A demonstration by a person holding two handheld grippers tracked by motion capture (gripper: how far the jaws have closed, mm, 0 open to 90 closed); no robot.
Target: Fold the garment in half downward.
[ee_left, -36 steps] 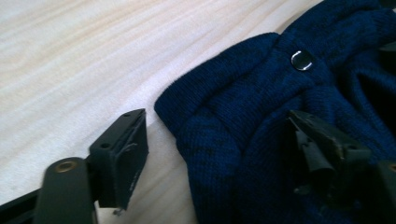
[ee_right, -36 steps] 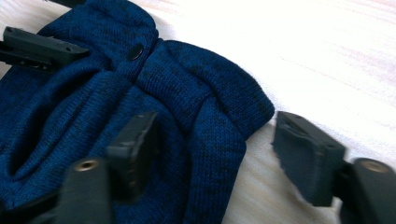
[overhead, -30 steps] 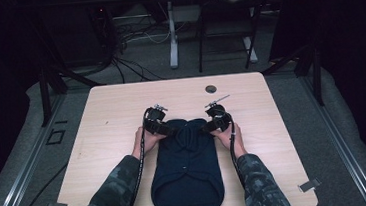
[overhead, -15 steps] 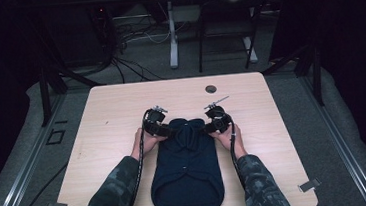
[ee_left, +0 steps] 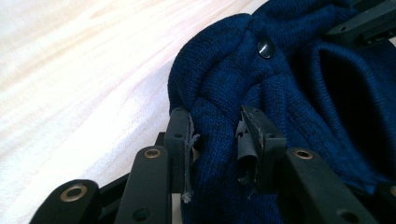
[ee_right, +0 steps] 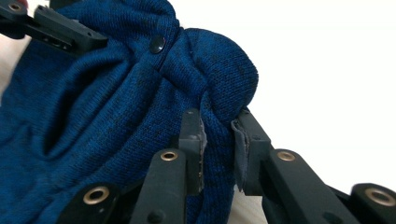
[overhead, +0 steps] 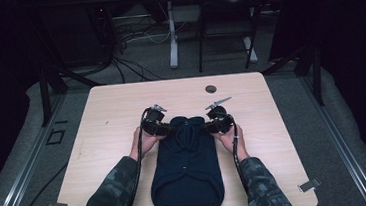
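A dark blue knitted garment (overhead: 186, 168) lies lengthwise on the wooden table (overhead: 121, 108), its far end bunched up between my two grippers. My left gripper (overhead: 166, 129) pinches a fold of the knit at the far left corner; in the left gripper view its jaws (ee_left: 215, 123) have just been closing and press on the fabric (ee_left: 289, 79). My right gripper (overhead: 208, 127) holds the far right corner the same way, its jaws (ee_right: 219, 123) just closed on a fold of knit (ee_right: 107, 102). A dark snap button (ee_left: 265, 48) (ee_right: 157, 45) sits on the bunched part.
A round dark hole (overhead: 211, 89) marks the table near its far edge. Bare wood stretches to the left, right and far side of the garment. Beyond the table stand metal legs and cables on a grey floor.
Both grippers' jaws have closed on the garment's far corners, and the far edge has bunched up between them. The hands have hardly shifted.
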